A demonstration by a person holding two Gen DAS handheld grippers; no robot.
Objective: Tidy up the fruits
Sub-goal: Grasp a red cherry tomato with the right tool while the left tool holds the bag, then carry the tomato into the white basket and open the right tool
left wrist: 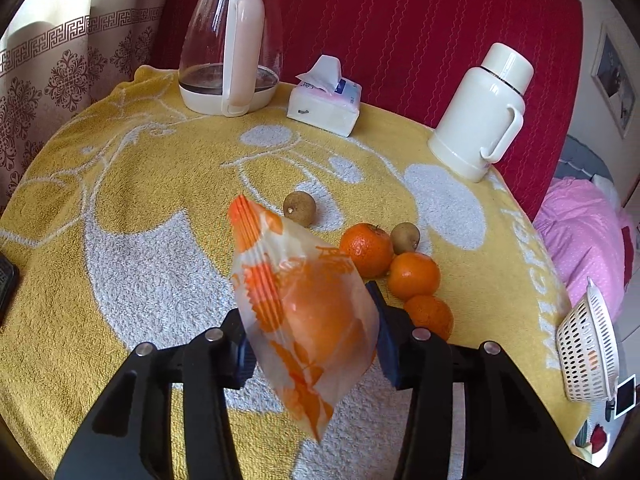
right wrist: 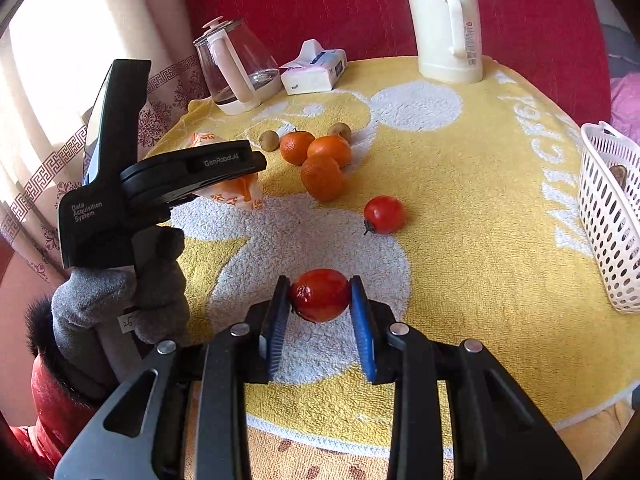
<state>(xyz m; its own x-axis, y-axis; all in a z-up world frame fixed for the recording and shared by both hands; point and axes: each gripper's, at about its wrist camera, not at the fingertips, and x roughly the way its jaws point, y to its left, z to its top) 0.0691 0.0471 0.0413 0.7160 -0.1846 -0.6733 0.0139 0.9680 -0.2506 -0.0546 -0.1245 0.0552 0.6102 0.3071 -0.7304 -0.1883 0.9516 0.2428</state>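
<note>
My left gripper (left wrist: 310,332) is shut on a wrapped orange (left wrist: 316,320) in a clear printed bag and holds it above the yellow towel (left wrist: 120,240). Three loose oranges (left wrist: 366,248) and two small brown fruits (left wrist: 300,208) lie just beyond it. My right gripper (right wrist: 320,300) is shut on a red tomato (right wrist: 320,294) near the table's front. A second tomato (right wrist: 384,214) lies further back. In the right wrist view the left gripper (right wrist: 224,168) shows with the bagged orange (right wrist: 236,196), and the oranges (right wrist: 324,168) lie beside it.
A white perforated basket (right wrist: 608,224) stands at the right edge; it also shows in the left wrist view (left wrist: 588,344). A glass kettle (left wrist: 232,44), a tissue pack (left wrist: 324,100) and a white thermos (left wrist: 480,112) stand at the back against a red cushion.
</note>
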